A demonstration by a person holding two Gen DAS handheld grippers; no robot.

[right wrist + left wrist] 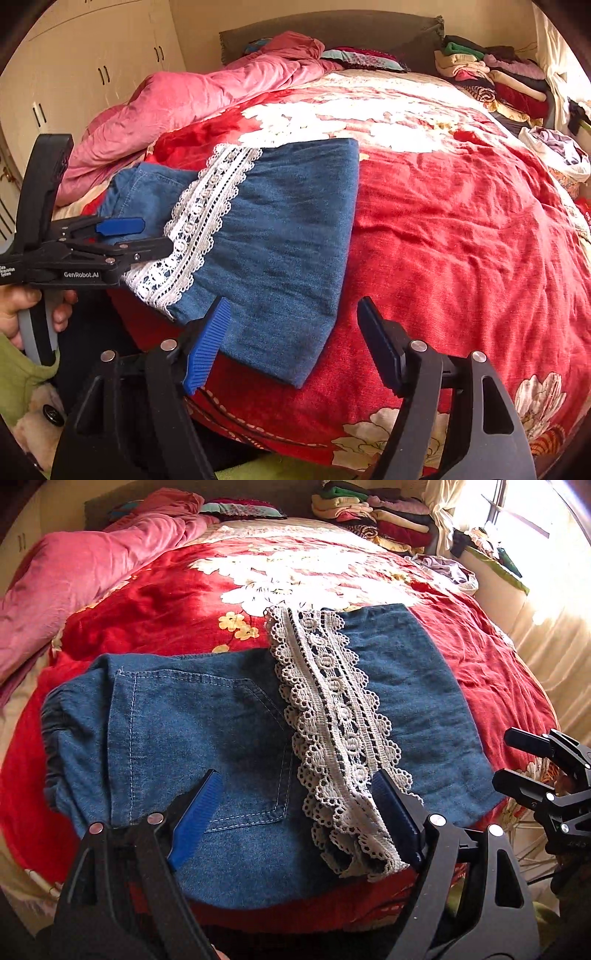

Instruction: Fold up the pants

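The denim pants (229, 731) lay flat on the red floral bedspread (155, 602), near the bed's front edge, and they were already folded over: the lace-trimmed hem (332, 709) ran across the denim from twelve o'clock down to six, with the back pocket (207, 746) showing at nine o'clock of it. The left claw (295, 812) hovered just above the near edge, jaws spread wide, gripping nothing, its right finger right beside the lace. Over at three o'clock the right claw (291, 343) was open as well, poised over the denim's near right corner, left finger above cloth, right finger above bare bedspread. By my reading one fold was in and the bundle looked tidy, but it was still wide; a further fold across, pocket half onto lace half, seemed to be what was left. A pink quilt (74, 576) sat bunched at ten o'clock, stacked clothes (373, 513) at one.
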